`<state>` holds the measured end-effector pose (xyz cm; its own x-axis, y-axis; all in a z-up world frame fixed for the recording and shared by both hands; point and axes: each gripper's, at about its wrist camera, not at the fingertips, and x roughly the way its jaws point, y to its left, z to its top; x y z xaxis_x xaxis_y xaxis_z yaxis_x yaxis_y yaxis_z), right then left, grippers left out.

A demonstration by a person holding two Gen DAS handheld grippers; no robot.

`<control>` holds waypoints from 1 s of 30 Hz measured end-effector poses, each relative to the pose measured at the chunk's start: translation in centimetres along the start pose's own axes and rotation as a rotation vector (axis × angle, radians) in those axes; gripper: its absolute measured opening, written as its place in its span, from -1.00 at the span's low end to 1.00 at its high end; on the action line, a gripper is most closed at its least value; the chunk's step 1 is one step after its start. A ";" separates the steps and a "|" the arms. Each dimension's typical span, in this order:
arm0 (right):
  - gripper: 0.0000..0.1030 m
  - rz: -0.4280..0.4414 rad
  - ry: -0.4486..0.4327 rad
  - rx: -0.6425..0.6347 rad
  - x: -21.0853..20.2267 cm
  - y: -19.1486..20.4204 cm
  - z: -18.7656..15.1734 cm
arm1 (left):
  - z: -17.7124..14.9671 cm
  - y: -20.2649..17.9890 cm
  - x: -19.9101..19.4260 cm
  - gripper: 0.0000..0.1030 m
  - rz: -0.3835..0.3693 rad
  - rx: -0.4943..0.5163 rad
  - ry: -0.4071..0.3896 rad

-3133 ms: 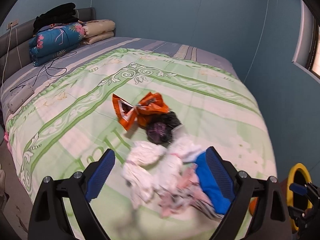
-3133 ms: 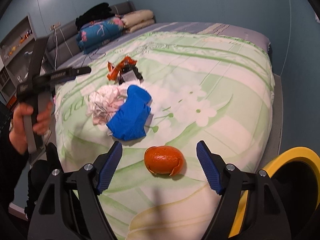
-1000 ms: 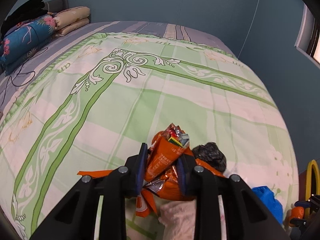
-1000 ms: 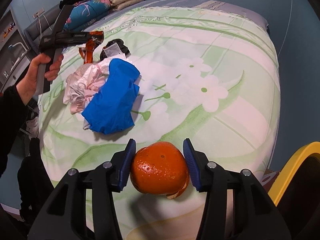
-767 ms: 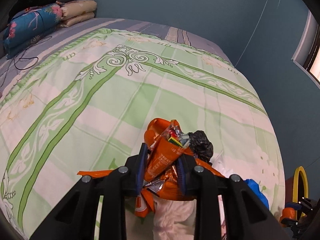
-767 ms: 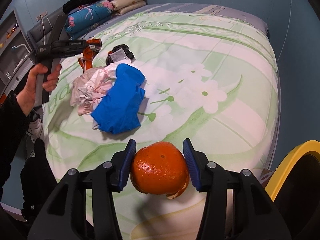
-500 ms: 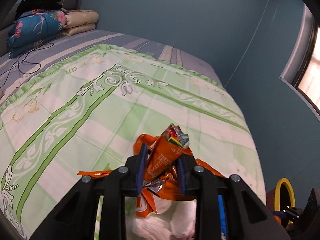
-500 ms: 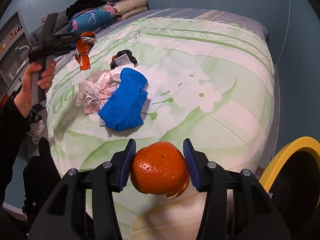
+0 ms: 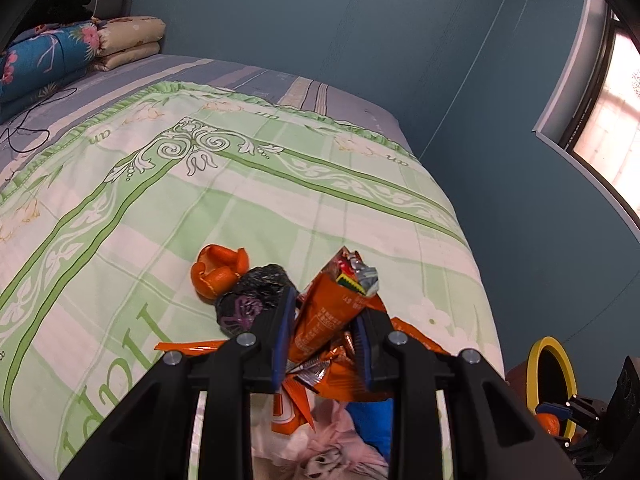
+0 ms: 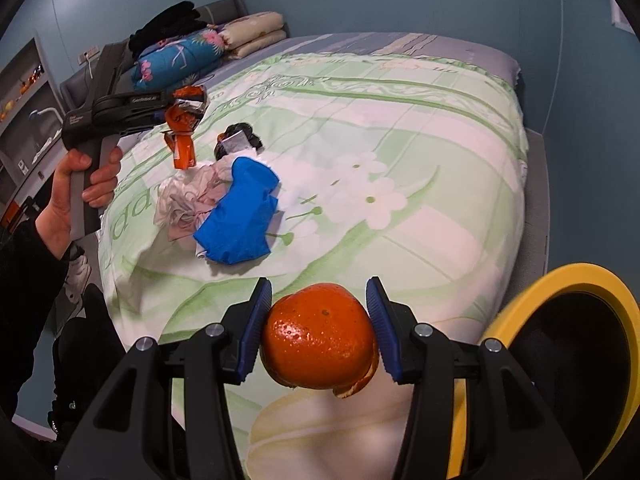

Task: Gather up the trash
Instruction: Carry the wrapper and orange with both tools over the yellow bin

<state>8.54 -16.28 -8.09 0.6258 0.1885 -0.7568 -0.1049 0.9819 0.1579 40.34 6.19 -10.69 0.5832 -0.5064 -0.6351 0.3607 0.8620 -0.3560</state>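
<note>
A: Left gripper (image 9: 323,338) status?

B: Blue pads pinching the crumpled orange foil snack wrapper (image 9: 334,316). Wrapper hangs clear of the green floral bedspread (image 9: 168,216); right wrist view shows it lifted above the bed (image 10: 185,120).

A: Right gripper (image 10: 319,330)?

B: Clamped on the hollow orange citrus peel (image 10: 318,338), pads touching both sides. Held off the bedspread's near edge, just beside the yellow-rimmed black bin (image 10: 568,344).

A: What's on the bed?

B: Below the left gripper: crumpled black plastic bag (image 9: 252,298), touching a second curled orange peel piece (image 9: 218,272) behind it. Nearer the camera, a wad of white-pink tissue or cloth (image 9: 324,444) with a blue cloth (image 9: 370,420) up against it. Right view shows blue cloth (image 10: 240,212) lying partly over the wad.

A: Further out?

B: Folded blue floral quilt (image 9: 40,60) and beige folded blanket (image 9: 128,38) at the headboard end, black cable (image 9: 24,136) on the sheet near them. Window (image 9: 612,116) on the right wall.
</note>
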 end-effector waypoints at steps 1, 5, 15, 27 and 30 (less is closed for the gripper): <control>-0.10 0.001 -0.006 0.003 -0.3 -0.1 -0.1 | 0.0 -0.5 -0.2 -0.51 -0.004 0.005 -0.002; -0.10 0.004 -0.046 0.005 -2.2 -0.5 -0.4 | -0.2 -3.2 -1.8 -0.51 -0.009 0.036 -0.015; -0.10 -0.037 -0.147 0.047 -7.9 -3.4 -1.6 | -3.0 -13.1 -5.5 -0.51 -0.005 0.153 -0.064; -0.10 -0.163 -0.272 0.162 -14.8 -9.2 -3.7 | -8.0 -26.2 -7.9 -0.51 -0.076 0.281 -0.071; -0.09 -0.196 -0.293 0.191 -16.0 -10.6 -4.2 | -9.3 -28.9 -8.1 -0.51 -0.112 0.316 -0.059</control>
<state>-3.63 -29.60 -0.36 0.8169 -0.0423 -0.5753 0.1663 0.9722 0.1647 18.40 -14.40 -1.59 0.5651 -0.6061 -0.5598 0.6274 0.7563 -0.1856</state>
